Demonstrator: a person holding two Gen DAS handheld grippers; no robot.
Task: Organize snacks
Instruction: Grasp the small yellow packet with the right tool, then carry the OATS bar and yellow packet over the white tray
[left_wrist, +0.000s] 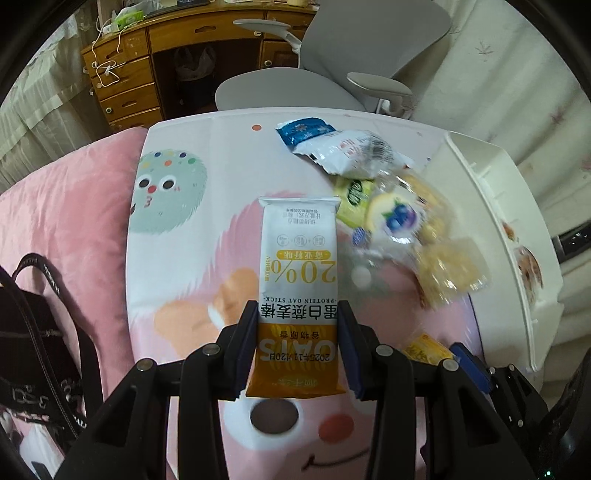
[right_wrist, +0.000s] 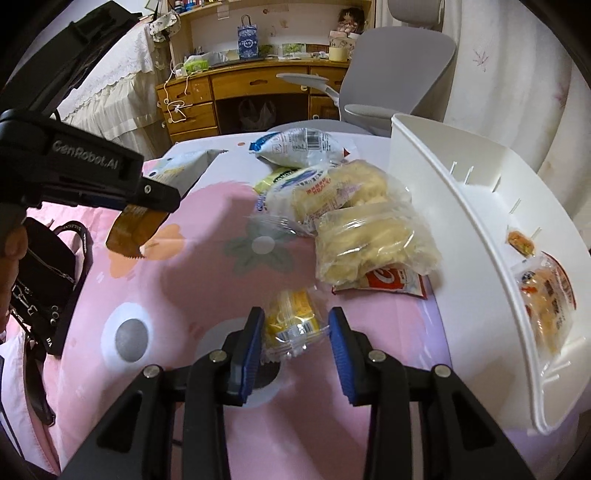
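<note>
Two snacks are in hand. The oat bar (left_wrist: 299, 291) sits clamped near its orange end in your left gripper (left_wrist: 298, 314), lifted above the pink tabletop (left_wrist: 177, 266). The small yellow packet (right_wrist: 293, 325) lies between the pads of your right gripper (right_wrist: 296, 321), which looks closed on its crinkly wrapper. Carry each over the white bin (right_wrist: 458, 229) at the right, clearing its wall, and keep away from the loose pile (right_wrist: 354, 218) beside it.

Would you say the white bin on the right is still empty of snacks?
No, the white bin already holds at least two wrapped snacks against its inner wall.
</note>
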